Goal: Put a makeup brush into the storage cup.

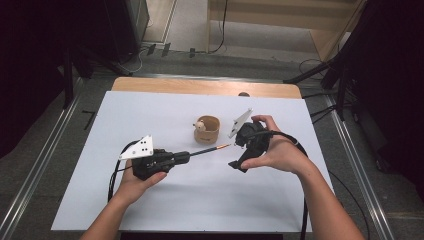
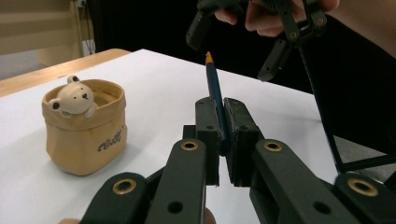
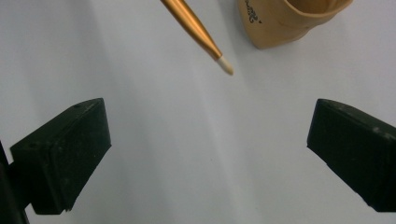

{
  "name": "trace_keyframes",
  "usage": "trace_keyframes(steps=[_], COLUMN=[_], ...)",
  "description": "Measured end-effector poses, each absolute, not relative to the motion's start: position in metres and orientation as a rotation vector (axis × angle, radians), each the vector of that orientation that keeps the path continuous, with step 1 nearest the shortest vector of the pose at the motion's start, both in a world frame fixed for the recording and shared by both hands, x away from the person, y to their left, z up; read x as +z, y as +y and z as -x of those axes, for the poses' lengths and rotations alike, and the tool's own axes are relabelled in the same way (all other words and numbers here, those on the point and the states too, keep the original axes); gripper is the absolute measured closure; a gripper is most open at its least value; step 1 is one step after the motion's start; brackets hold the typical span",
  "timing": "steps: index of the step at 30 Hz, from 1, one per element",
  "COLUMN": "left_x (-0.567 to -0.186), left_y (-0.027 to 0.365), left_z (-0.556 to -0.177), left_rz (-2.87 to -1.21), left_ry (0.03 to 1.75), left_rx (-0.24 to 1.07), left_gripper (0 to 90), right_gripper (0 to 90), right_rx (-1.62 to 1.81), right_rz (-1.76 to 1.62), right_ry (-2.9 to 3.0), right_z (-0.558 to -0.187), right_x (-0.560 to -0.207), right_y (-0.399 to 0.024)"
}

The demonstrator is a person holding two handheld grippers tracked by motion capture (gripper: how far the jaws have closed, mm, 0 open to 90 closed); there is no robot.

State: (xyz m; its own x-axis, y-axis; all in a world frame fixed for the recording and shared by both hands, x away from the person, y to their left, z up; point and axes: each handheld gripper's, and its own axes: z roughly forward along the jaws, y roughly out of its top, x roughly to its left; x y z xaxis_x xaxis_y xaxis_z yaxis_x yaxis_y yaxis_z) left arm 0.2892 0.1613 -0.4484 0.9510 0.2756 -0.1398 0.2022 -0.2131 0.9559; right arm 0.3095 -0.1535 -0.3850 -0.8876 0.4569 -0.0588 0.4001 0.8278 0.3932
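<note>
Two left gripper point(image 2: 223, 135) fingers pinch a pen point(image 2: 215, 93) pointing toward the wide-spread right gripper point(image 3: 205, 154).

Each black tool point(image 1: 182, 158) has brass-ringed pivots, a grey three-cornered plate point(image 1: 137, 148) and a trailing black cable point(image 1: 112, 175).

The high view looks forward and down on the white table point(image 1: 200, 200) from above the person's side. The left gripper view sits low, looking along its jaws across the tabletop, close to the bear cup point(image 2: 84, 126) and pencil point(image 2: 215, 93). The right gripper view points almost straight down, very near the surface. All three share cup and pencil.
</note>
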Motion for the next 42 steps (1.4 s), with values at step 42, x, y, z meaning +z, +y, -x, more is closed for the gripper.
trace_keyframes(steps=[42], left_x=[-0.448], left_y=[0.164], left_z=[-0.288], left_rz=[-1.744], left_ry=[0.413], left_rx=[0.135], left_gripper=[86.6], right_gripper=[0.7], right_rx=[1.485], right_rz=[-1.294], right_ry=[2.382], right_z=[-0.266], right_x=[-0.434], right_y=[-0.159])
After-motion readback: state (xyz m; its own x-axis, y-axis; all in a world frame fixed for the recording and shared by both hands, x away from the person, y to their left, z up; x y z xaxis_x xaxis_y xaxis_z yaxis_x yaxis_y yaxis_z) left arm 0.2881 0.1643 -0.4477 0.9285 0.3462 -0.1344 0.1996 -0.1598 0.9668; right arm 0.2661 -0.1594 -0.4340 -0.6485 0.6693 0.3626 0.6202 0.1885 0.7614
